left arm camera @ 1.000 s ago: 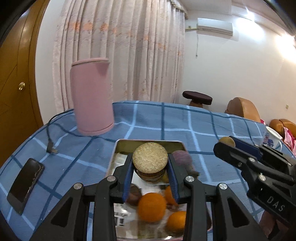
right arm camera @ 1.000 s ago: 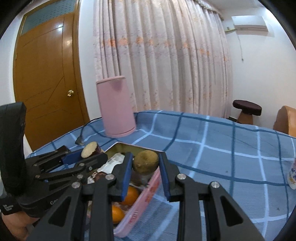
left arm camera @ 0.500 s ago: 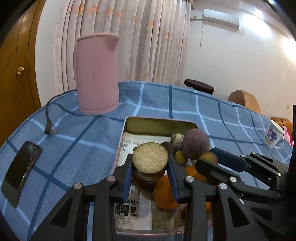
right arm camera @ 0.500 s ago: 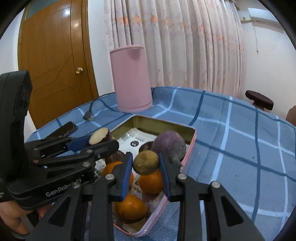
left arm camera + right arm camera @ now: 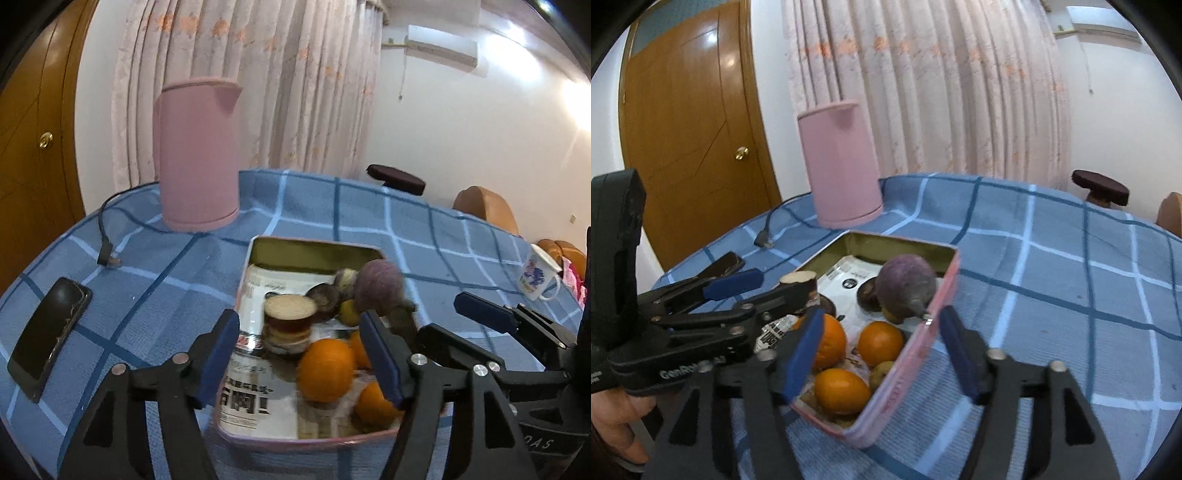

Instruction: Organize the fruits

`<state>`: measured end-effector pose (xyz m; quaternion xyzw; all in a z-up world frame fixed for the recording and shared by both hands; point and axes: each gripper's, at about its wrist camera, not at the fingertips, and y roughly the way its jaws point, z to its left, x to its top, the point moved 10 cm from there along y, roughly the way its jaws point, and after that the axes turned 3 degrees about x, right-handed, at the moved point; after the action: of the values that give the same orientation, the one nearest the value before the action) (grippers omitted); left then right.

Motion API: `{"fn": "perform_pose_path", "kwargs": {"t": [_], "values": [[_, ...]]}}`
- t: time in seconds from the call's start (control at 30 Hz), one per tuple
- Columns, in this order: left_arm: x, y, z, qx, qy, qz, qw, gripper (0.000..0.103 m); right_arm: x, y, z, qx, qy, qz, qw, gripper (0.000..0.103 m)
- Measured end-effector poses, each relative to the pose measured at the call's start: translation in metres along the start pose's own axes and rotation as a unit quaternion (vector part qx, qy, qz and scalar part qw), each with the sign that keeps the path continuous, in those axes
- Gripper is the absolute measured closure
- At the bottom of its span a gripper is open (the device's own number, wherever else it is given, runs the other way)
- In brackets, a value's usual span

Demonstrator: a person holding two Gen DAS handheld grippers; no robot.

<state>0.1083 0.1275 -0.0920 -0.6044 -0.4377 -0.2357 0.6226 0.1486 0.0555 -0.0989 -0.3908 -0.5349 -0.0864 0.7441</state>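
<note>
Oranges (image 5: 880, 343) in tin (image 5: 945, 284), pink kettle (image 5: 197, 155) behind

1. Your left gripper (image 5: 301, 354) has its fingers (image 5: 218, 350) spread wide apart, with nothing between them.
2. Your right gripper (image 5: 879, 350) is likewise spread wide, gripping nothing.
3. Your left hand (image 5: 613, 424) wraps the left gripper's handle.

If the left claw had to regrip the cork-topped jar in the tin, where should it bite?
Probably across the jar's glass sides just under the cork top, from above: it stands upright, an orange crowds its right, the tin wall blocks low approaches.
</note>
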Motion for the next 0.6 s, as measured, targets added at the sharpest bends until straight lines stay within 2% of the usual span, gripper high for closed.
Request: {"fn": "perform_pose_path", "kwargs": {"t": [0.1,0.27,0.6], "values": [[0.004,-0.011,-0.010,-0.007,0.012,-0.013,0.9998,0.032,0.004,-0.016,-0.005,-0.022,-0.003,-0.011,1.000,0.027],[0.009,-0.028,-0.026,-0.022,0.023,-0.030,0.9990,0.031,0.010,-0.047,-0.013,-0.064,-0.009,-0.039,0.997,0.012],[0.007,-0.040,-0.048,-0.033,0.045,-0.038,0.9978,0.030,0.010,-0.078,-0.030,-0.100,0.012,-0.053,0.994,0.009]]}}
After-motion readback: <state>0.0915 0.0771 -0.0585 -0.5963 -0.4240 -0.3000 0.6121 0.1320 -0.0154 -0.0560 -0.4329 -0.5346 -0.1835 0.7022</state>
